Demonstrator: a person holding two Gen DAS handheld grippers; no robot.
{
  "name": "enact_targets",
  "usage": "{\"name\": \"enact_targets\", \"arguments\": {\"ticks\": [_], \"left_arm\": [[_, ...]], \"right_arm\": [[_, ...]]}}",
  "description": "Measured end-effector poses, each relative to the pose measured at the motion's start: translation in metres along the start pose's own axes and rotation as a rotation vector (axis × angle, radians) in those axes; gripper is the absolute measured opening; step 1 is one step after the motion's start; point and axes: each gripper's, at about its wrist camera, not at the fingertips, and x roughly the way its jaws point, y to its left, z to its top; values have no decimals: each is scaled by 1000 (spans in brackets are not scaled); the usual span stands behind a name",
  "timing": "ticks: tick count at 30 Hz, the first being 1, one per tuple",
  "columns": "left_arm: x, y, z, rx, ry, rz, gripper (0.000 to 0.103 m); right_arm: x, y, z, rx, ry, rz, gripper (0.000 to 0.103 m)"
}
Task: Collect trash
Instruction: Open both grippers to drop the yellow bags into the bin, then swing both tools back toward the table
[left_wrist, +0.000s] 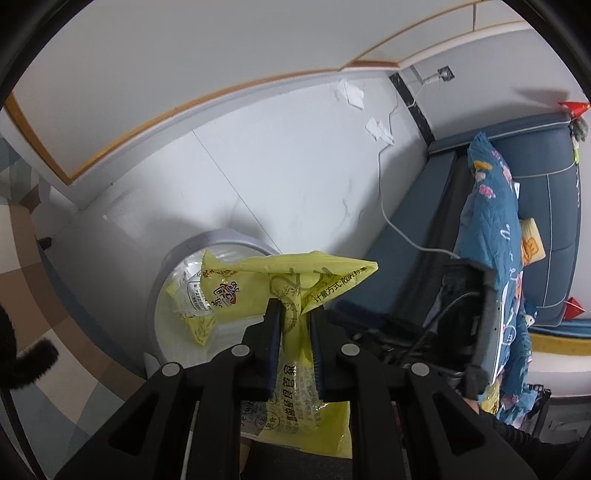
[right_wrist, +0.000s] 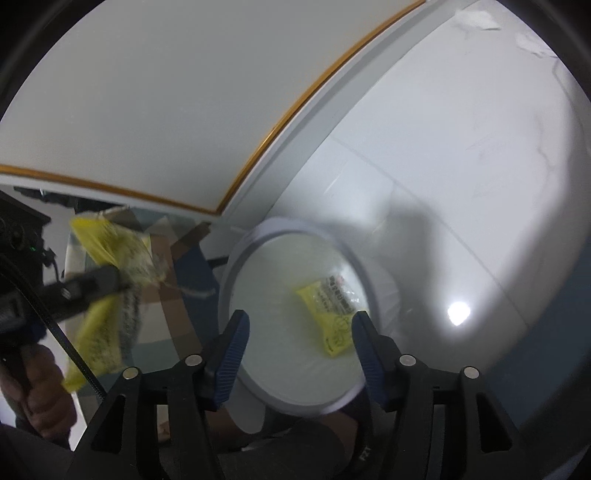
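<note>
My left gripper is shut on a crumpled yellow snack wrapper, which hangs above and just right of a round white trash bin. The right wrist view shows that same gripper and its yellow wrapper at the left, blurred. My right gripper stands open over the white trash bin, nothing between its blue pads. Inside the bin lies a small yellow wrapper, loose on the white liner.
The bin stands on a glossy white tiled floor by a white wall with a gold-edged skirting. A patchwork rug lies left. A dark blue sofa with a patterned blue cloth and a white cable are at the right.
</note>
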Motion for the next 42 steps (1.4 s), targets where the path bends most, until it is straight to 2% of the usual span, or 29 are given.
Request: {"name": "enact_targets", "arguments": {"ticks": [3,6,12,14,16,18,20,26,31,35,42], "left_arm": [[8,0,-1,-4,45,-8,15],[16,1,-2,-4,80,15,31],[23,9,-3,-35,115,41,34],[22,11,-5,-41,116,44,45],[19,12,-7,-46,97,52,65],[15,14,-9,-56,82,66,75],[11,16,-11,-69,64,93,77],[-10,8,-18,-51,-39,165,77],[-40,-3,-26,-29,-175,245,77],[-69,-7,-35,-33,-295,340,77],[-135,-15,-60,-48,-508,422,78]], "right_arm": [[-9,-1,1,10,-31,-16,63],[-15,-1,1,15,-55,-22,64],[-21,-3,0,33,-72,-17,66],[-22,-3,-1,30,-70,-17,67],[-20,0,-2,29,-66,-14,68],[-23,-1,-1,27,-62,-13,70],[-23,0,-1,23,-57,-13,71],[-24,10,-4,-12,-45,-6,76],[-32,21,-8,-44,-56,-3,79],[-49,34,-8,-72,-97,-4,81],[-97,73,-7,-162,-226,-13,82]]}}
